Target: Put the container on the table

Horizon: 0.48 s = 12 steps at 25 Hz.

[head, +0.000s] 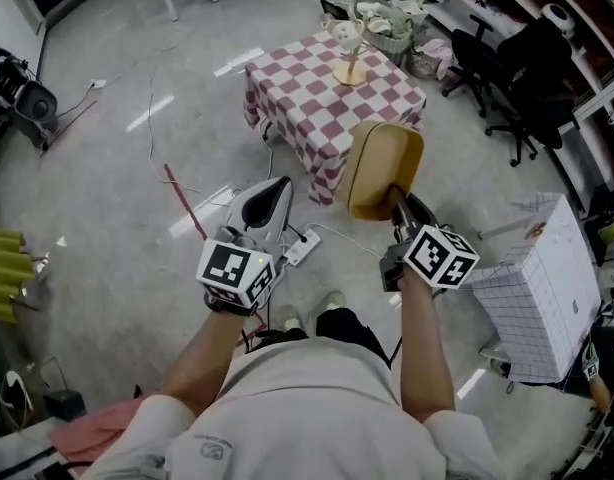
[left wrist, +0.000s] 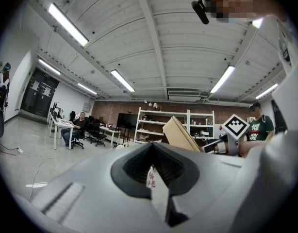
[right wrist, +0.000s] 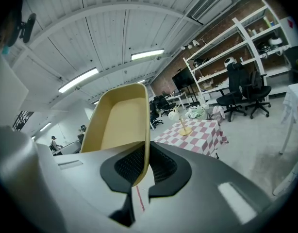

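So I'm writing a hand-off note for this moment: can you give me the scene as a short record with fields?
right gripper: shut on the rim of the tan container, held in the air
left gripper: jaws together, nothing between them
table: red-and-white checked cloth, ahead of the person across bare floor
on the table: small stand with a round tan base
task state: container not yet on the table

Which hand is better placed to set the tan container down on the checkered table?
Right. The right tongs are shut on the rim of the container, with the checkered table ahead; the left tongs hold nothing.
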Available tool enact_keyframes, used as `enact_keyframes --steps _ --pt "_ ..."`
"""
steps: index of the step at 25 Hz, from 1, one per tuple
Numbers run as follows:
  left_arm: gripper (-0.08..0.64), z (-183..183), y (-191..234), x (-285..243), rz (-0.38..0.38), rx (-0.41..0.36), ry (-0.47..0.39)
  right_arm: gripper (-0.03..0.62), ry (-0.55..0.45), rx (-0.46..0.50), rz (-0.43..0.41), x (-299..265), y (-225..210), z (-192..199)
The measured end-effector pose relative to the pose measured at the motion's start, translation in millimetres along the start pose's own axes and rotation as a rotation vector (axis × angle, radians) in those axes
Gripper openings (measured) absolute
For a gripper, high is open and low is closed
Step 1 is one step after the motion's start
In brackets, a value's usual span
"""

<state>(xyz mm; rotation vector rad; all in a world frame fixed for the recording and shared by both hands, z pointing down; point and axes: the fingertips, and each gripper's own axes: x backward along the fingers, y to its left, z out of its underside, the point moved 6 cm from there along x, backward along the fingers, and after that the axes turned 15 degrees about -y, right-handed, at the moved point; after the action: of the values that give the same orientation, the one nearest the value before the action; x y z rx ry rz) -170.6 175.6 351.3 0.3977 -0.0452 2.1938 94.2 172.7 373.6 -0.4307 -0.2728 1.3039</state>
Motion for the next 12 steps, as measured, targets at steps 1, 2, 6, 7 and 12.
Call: enact_keyframes --steps 1,2,6,7,12 --pt "0.006 2.6 -1.0 -2.1 0.003 0.003 0.005 0.023 0.003 0.001 0.005 -0.7 -2.6 0.2" --pt "0.006 5.2 -2.2 -4.9 0.007 0.005 0.010 0.023 0.006 0.003 0.009 -1.7 -5.4 0.4" --pt "0.006 15.3 -5.5 -21.9 0.019 0.003 0.021 0.023 0.016 0.001 0.004 -12.6 -17.6 0.5" --pt "0.006 18.2 -6.1 -27.6 0.021 0.001 0.022 0.023 0.017 -0.002 0.002 -16.9 -22.0 0.2" --pt "0.006 31.9 -11.0 -58.8 0.019 -0.008 0.036 0.023 0.039 -0.009 -0.009 -43.2 -50.1 -4.3"
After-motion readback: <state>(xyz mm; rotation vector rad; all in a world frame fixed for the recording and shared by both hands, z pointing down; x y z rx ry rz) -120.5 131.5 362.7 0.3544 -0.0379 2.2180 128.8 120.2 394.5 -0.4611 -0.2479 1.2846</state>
